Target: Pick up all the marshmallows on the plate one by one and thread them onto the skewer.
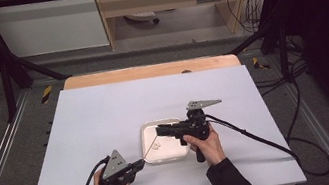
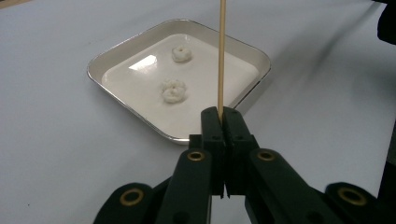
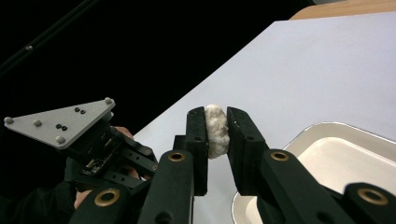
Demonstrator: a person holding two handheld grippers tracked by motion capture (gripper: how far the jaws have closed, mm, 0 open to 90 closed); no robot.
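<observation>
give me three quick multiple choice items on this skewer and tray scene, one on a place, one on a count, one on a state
1. Where does the metal tray sit?
A. on the white tabletop between the two grippers
B. on the floor
C. on the wooden shelf behind

2. How many white lumps lie in the tray?
A. none
B. two
C. five

3. What is the state of the left gripper?
A. wide open
B. shut on a white lump
C. shut on the wooden skewer

Answers: 1 A, the high view shows it on the table between both hands. 2 B, the left gripper view shows the near lump and the far lump. 3 C, its jaws press together on the stick's base.
</observation>
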